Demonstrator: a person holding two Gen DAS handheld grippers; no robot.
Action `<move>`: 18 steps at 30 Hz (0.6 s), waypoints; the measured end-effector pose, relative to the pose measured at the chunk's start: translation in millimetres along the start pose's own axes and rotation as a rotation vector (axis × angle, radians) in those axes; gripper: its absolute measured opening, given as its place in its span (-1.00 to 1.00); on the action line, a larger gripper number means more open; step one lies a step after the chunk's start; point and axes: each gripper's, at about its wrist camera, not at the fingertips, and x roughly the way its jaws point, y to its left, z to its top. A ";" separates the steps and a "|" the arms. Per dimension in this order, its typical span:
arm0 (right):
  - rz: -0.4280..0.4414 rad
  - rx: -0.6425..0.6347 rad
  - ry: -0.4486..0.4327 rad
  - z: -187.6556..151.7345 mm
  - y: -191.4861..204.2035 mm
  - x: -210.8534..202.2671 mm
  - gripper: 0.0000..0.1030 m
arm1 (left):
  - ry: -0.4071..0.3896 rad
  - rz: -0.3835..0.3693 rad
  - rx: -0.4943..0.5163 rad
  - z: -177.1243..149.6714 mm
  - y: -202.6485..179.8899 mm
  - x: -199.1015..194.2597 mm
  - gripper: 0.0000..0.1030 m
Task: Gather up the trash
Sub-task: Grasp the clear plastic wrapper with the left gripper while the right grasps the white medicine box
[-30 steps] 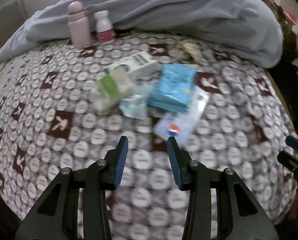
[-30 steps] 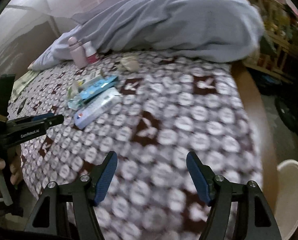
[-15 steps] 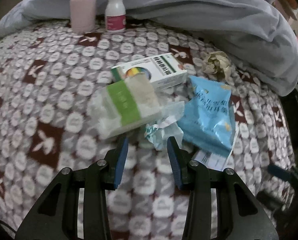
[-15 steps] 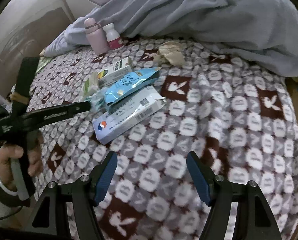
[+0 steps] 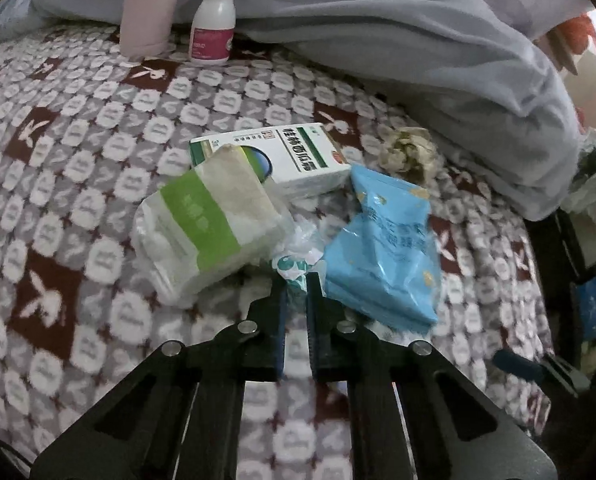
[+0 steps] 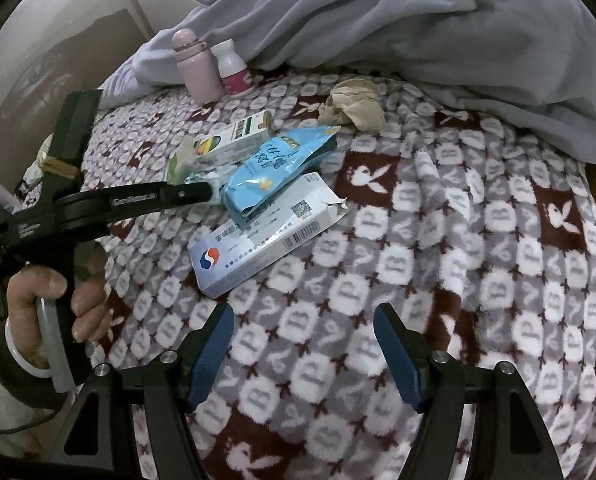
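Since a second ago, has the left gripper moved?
Yes. The left gripper advanced toward the pink bottle, up to the trash pile, and shut on the crumpled clear wrapper.

A bed point(image 6: 438, 248) is covered by a rabbit-patterned blanket point(image 5: 77, 152); boxes, wrappers, a crumpled tissue point(image 5: 408, 152), two bottles and a grey quilt point(image 6: 418, 20) are laid on it.

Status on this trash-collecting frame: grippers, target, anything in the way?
Left gripper shut on crumpled clear wrapper. Right gripper open, empty, above blanket. Tissue pack and blue pouch crowd the wrapper.
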 end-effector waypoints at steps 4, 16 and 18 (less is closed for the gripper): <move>0.000 -0.008 -0.007 0.7 2.7 -1.7 0.36 | 0.002 0.030 0.078 -14.1 -7.4 -16.1 -0.89; -0.048 0.023 -0.031 -3.7 -13.4 -19.8 0.36 | 0.104 -0.115 0.131 -59.3 -50.3 -6.0 -0.90; -0.082 0.042 -0.041 -2.4 -21.2 -26.3 0.36 | 0.123 -0.152 0.172 -68.3 -68.2 -5.7 -0.90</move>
